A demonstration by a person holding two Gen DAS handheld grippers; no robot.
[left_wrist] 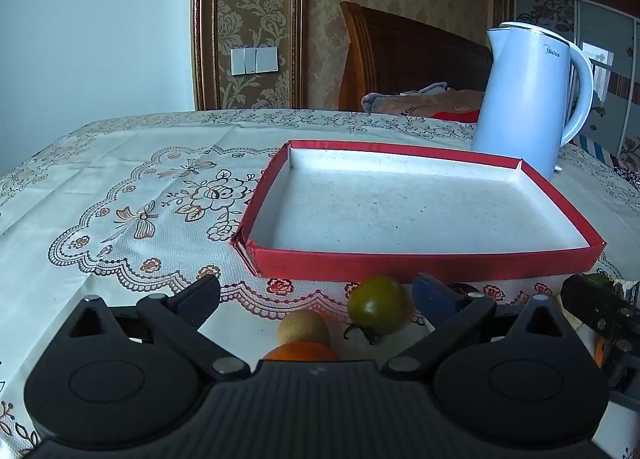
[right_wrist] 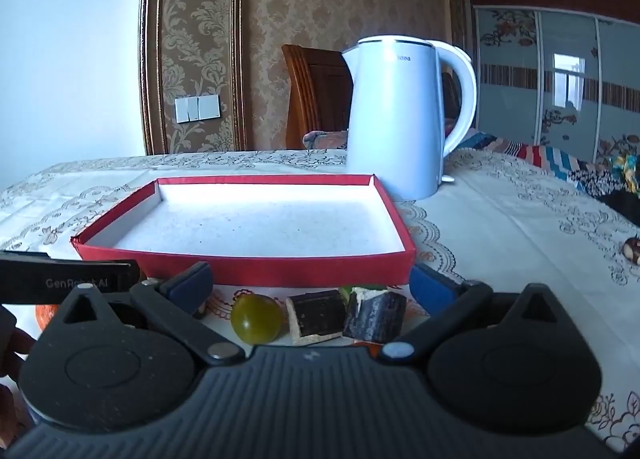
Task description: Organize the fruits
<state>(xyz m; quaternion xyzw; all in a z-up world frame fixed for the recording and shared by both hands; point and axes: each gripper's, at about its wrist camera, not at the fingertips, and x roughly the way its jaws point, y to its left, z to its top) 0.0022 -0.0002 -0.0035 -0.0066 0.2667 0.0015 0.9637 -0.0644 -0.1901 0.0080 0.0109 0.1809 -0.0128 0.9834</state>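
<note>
Left wrist view: left gripper (left_wrist: 316,291) w/ fingers spread wide, holding nothing. Between them, at 6 o'clock in frame, sit three fruits on the patterned tablecloth (left_wrist: 120,219): a green tomato (left_wrist: 377,309) close to the right finger, a brownish kiwi (left_wrist: 304,327) just left of it, and an orange (left_wrist: 300,351) nearest the gripper body, partly hidden. None touch the pads. A red-rimmed shallow box (left_wrist: 416,265) w/ white inside lies just beyond, at 12 o'clock from the fruits. A white Midea kettle (left_wrist: 524,99) stands at 2 o'clock behind the box.

Right wrist view: right gripper (right_wrist: 312,283) also wide open, holding nothing. Between its fingers: a green grape (right_wrist: 256,318) toward the left finger, then two dark-skinned cut pieces (right_wrist: 344,317), type unclear, toward the right finger. All lie in front of the box's near wall, apart from the pads.
</note>
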